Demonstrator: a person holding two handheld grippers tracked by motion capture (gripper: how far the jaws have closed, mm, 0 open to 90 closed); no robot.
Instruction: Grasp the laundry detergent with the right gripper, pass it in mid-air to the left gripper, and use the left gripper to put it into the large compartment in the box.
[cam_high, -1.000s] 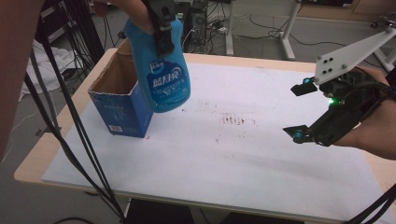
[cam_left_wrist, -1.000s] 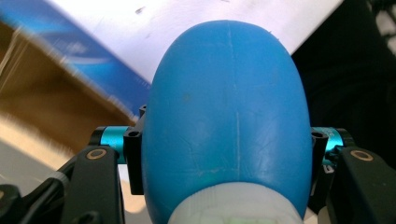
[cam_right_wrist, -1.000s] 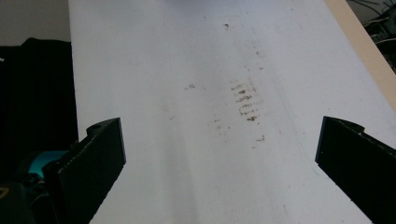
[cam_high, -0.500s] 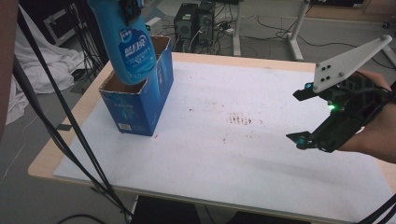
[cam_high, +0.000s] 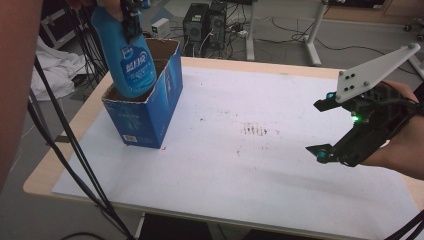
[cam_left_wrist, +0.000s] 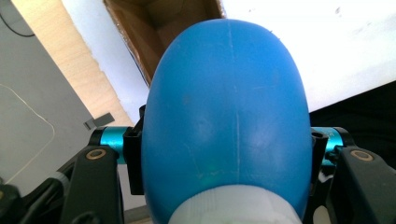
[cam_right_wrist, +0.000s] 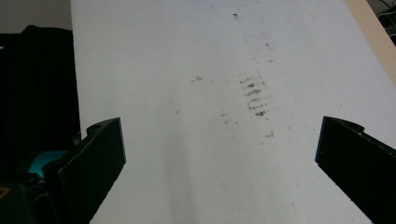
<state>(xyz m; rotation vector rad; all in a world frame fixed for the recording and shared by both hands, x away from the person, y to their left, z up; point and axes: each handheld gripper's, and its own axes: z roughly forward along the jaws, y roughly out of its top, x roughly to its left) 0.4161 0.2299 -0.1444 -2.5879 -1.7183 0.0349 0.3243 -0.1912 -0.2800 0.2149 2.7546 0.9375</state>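
A blue plastic bottle (cam_high: 131, 65) with a white label hangs upright, its bottom end inside the open top of a blue cardboard box (cam_high: 145, 112) at the table's left. My left gripper (cam_high: 127, 15) is shut on the bottle's upper part, near the neck. In the left gripper view the bottle (cam_left_wrist: 229, 121) bulges between the two jaws, with the box's brown inside (cam_left_wrist: 159, 28) beyond it. My right gripper (cam_high: 327, 125) hovers over the table's right side, open, with nothing between its jaws (cam_right_wrist: 219, 154).
The table (cam_high: 260, 150) carries a white sheet with a patch of brown smudges (cam_high: 255, 131) near its middle. Black cables (cam_high: 75, 150) run down past the left edge. Computer cases (cam_high: 202, 22) and desk legs stand on the floor behind.
The left gripper carried the bottle leftward and down, from beside the box to over its opening, and the bottle's bottom now sits inside the box. The right gripper stayed in place.
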